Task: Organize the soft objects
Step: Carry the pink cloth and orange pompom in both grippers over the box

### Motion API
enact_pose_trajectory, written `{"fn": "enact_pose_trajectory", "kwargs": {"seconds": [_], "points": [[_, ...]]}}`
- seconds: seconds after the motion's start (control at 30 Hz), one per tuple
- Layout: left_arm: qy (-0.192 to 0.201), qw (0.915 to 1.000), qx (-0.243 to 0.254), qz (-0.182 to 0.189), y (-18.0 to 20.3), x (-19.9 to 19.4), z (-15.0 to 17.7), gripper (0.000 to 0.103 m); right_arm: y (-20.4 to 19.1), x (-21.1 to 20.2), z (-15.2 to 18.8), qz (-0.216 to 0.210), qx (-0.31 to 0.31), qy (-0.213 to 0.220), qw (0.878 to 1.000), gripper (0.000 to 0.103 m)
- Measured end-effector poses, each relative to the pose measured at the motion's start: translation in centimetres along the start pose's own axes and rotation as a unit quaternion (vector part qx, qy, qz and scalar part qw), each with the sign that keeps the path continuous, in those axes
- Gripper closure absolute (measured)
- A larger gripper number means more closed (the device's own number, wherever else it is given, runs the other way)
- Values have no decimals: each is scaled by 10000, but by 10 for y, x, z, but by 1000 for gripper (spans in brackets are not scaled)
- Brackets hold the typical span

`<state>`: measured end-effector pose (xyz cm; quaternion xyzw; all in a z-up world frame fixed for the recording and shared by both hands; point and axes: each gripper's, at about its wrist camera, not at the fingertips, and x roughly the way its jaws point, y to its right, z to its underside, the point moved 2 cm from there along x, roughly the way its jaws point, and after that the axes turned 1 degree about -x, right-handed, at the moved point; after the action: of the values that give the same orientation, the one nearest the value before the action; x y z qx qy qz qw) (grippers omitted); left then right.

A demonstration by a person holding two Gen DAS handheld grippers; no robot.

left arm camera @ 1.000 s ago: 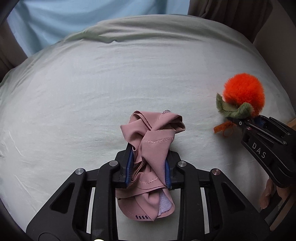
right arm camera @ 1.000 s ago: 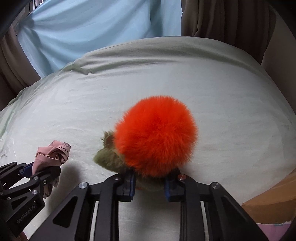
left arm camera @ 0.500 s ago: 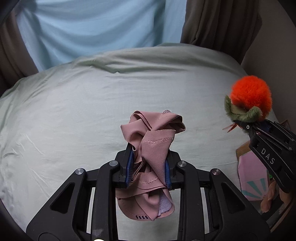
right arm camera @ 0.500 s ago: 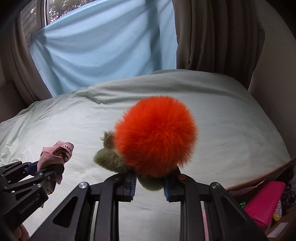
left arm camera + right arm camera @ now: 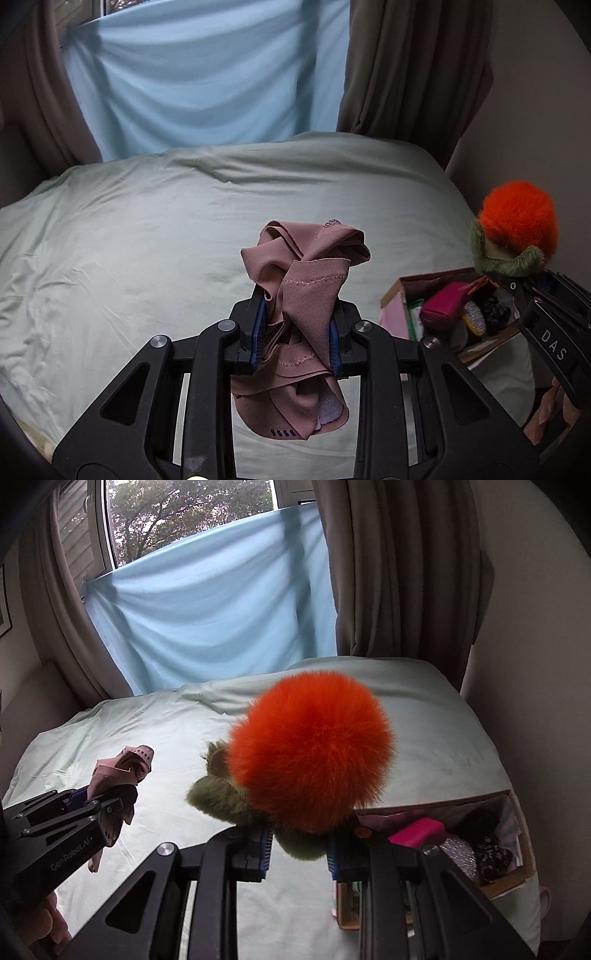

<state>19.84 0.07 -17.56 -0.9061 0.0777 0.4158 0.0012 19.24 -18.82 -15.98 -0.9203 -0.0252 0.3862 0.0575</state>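
- The left gripper (image 5: 295,328) has its jaws clenched on a crumpled pink cloth (image 5: 306,291); the cloth bunches up above the blue pads and hangs in folds below them, clear of the bed.
- The right gripper (image 5: 299,843) grasps an orange plush ball (image 5: 314,749) by its olive-green furry base (image 5: 218,801), which is squeezed between the jaws; the ball stands above them, in the air.
- In the left wrist view the right gripper (image 5: 517,284) shows at the right edge with the orange plush ball (image 5: 517,225) at its tip, over the near right corner of the bed.
- In the right wrist view the left gripper (image 5: 122,797) shows at the left edge with the pink cloth (image 5: 125,768) sticking out of it.
- The bed (image 5: 147,240) is covered by a pale green sheet, lightly wrinkled.
- A cardboard box (image 5: 517,875) sits just beside the bed's right edge, low and near; in it lie a magenta pouch (image 5: 417,830), a glittery item and dark fabric.
- A light blue sheet (image 5: 207,620) hangs across the window (image 5: 177,517) at the far side, with brown curtains (image 5: 399,572) to its right.
- Part of the person's hand (image 5: 550,417) shows under the right gripper at the lower right of the left wrist view.
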Motion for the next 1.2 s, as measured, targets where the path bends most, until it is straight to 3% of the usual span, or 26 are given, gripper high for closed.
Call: {"fn": "enact_pose_trajectory", "kwargs": {"seconds": [0.23,0.5,0.7,0.93,1.2], "points": [[122,9997,-123,200,86,-32,11,79,67,-61,13,151,-76,11,9999,81],[-220,9981,-75,573,178,0,27,79,150,-71,33,447,-185,-200,9986,81],[-731,9947,47,716,230,49,41,79,202,-42,49,486,23,-646,9967,81],[-1364,9859,471,842,283,121,54,79,248,19,67,431,253,-1315,9901,81],[-2034,9691,1109,850,320,188,80,79,278,80,85,137,153,-1968,9802,81]]}}
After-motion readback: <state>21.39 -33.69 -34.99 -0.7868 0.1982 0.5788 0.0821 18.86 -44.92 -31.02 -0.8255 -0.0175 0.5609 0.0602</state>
